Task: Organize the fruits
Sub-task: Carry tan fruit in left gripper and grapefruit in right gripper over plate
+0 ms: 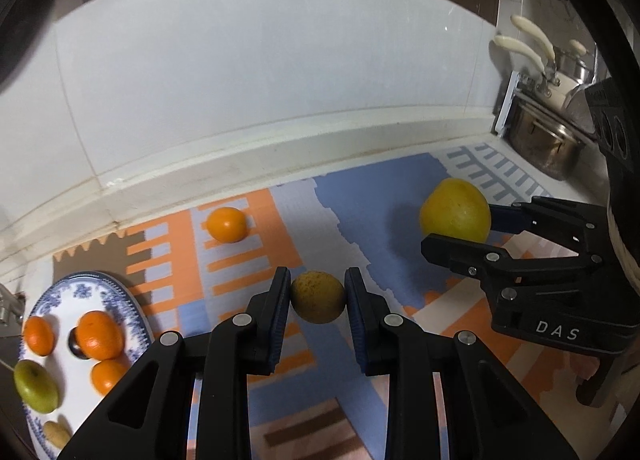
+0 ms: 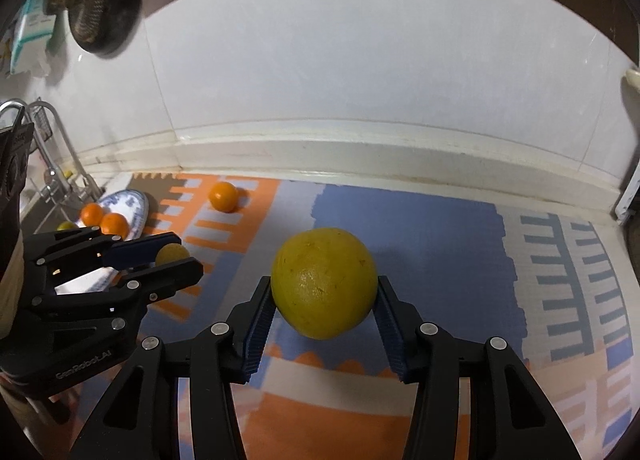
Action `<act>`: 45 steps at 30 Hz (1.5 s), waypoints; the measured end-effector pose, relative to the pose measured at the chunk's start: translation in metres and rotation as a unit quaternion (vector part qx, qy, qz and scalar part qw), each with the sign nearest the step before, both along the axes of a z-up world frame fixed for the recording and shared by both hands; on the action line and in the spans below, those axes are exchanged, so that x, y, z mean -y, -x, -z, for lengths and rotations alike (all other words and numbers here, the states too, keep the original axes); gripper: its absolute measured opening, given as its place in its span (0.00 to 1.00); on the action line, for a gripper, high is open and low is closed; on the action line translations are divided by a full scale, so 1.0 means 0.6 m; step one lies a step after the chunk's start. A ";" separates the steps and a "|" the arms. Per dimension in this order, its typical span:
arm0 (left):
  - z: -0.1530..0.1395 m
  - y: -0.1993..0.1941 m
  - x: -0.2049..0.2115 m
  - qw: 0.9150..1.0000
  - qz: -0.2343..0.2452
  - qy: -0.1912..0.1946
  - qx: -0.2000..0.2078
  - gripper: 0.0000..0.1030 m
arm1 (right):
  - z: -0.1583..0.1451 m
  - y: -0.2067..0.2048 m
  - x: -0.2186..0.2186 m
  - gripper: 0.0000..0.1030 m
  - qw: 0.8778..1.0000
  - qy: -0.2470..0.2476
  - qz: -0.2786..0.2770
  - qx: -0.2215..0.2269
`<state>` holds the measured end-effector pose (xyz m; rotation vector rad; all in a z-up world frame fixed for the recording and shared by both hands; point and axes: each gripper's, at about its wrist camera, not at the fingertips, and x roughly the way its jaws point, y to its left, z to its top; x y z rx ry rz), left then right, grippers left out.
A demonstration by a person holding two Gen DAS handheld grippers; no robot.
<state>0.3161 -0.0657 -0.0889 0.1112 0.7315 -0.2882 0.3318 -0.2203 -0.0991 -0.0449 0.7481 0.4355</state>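
1. Fruit is clamped in both tools: the left gripper (image 1: 318, 298) pinches a small speckled yellow-green fruit (image 1: 318, 297) between its pads, and the right gripper (image 2: 325, 302) squeezes a large yellow citrus (image 2: 324, 282).
2. Both fruits appear lifted off the patterned mat (image 1: 360, 196), judging by the shadows under them.
3. The blue-and-white plate (image 1: 132, 316), at the near left, already carries several oranges, a green fruit and others; one loose orange (image 1: 227, 224) sits far back on the mat near the wall.
4. Risk: the big citrus is round and held only at its sides near the fingertips, so a tilt or jolt could let it slip out and roll.
5. Risk: the plate is crowded, so setting fruit down carelessly could nudge others off its rim.
6. Risk: the two grippers are near each other and could collide heading left.
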 end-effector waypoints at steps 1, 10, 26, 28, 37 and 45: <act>-0.005 0.007 -0.003 1.000 -0.002 0.002 0.003 0.27 | -0.005 0.005 -0.001 0.48 1.000 -0.001 0.000 0.002; -0.039 0.058 -0.035 0.999 -0.024 0.012 0.023 0.27 | -0.048 0.060 -0.025 0.48 1.000 -0.006 -0.002 0.028; -0.088 0.148 -0.140 0.997 -0.064 0.020 0.043 0.27 | -0.099 0.149 -0.102 0.49 0.998 -0.022 -0.016 0.053; -0.094 0.160 -0.157 0.996 -0.070 0.021 0.047 0.27 | -0.104 0.158 -0.115 0.48 0.998 -0.025 -0.020 0.055; -0.111 0.198 -0.219 0.994 -0.091 0.016 0.062 0.27 | -0.123 0.185 -0.180 0.49 0.997 -0.029 -0.041 0.065; -0.110 0.221 -0.277 0.992 -0.108 0.009 0.062 0.27 | -0.129 0.202 -0.236 0.49 0.996 -0.024 -0.059 0.064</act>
